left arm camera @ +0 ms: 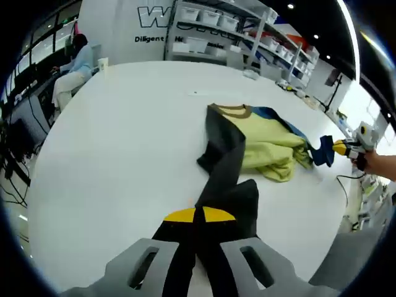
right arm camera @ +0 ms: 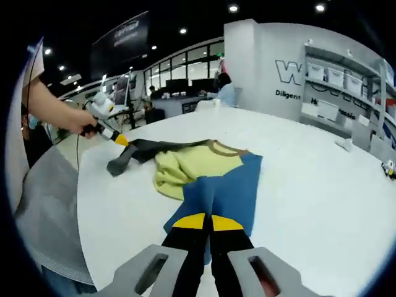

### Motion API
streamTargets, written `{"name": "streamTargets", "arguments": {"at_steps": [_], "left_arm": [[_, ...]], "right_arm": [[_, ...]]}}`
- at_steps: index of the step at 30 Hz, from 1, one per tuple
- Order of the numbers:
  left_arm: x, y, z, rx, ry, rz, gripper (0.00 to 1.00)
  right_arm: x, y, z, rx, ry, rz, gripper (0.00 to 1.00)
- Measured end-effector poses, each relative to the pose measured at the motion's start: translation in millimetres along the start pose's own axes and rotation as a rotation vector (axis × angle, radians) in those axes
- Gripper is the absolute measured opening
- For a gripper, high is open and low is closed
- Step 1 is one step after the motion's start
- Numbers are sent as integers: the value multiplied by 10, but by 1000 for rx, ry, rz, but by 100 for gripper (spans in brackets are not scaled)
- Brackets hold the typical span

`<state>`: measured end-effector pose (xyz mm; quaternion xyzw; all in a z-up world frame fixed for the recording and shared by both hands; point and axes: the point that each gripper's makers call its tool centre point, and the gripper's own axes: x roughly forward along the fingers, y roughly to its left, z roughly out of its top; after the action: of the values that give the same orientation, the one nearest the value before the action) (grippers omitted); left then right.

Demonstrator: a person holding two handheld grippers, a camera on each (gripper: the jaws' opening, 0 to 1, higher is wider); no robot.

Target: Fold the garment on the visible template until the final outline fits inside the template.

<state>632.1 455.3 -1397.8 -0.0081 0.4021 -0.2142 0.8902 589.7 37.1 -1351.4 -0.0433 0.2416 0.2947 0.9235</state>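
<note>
A garment lies bunched on the white table [left arm camera: 124, 142], with a yellow-green body [left arm camera: 266, 145], a brown collar [left arm camera: 234, 111], a dark sleeve [left arm camera: 224, 162] and a blue sleeve [left arm camera: 291, 129]. My left gripper [left arm camera: 199, 215] is shut on the dark sleeve's end, which stretches toward the camera. My right gripper [left arm camera: 342, 147], held in a hand, is shut on the blue sleeve's end at the right. In the right gripper view the blue sleeve [right arm camera: 224, 185] runs into my right gripper [right arm camera: 204, 221]. There the left gripper [right arm camera: 116, 138] pinches the dark sleeve [right arm camera: 139, 150] beside the yellow-green body [right arm camera: 185, 164].
A person [left arm camera: 73, 62] sits at the table's far left edge near a white cup [left arm camera: 102, 63]. Shelves with white bins [left arm camera: 210, 25] stand behind the table. Small objects [left arm camera: 250, 73] lie near the far edge. The table's rim [right arm camera: 80, 204] curves close at the left.
</note>
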Motion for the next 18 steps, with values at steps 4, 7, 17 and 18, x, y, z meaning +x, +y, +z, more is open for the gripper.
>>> {"name": "streamTargets", "arguments": {"at_steps": [4,7,17,18], "left_arm": [[-16,246,42,4,6,39,0],[-28,399,96,8,8,62,0],[-17,773,200,22,28,122,0],[-15,803,202,24,32,127,0]], "right_arm": [[-93,-356,40,67,-23,-75,0],[-140,-574,42,100,-29,-119,0],[-295,-1240,2,204,-42,-262,0],[-304,-1291,-5,217,-41,-272,0]]}}
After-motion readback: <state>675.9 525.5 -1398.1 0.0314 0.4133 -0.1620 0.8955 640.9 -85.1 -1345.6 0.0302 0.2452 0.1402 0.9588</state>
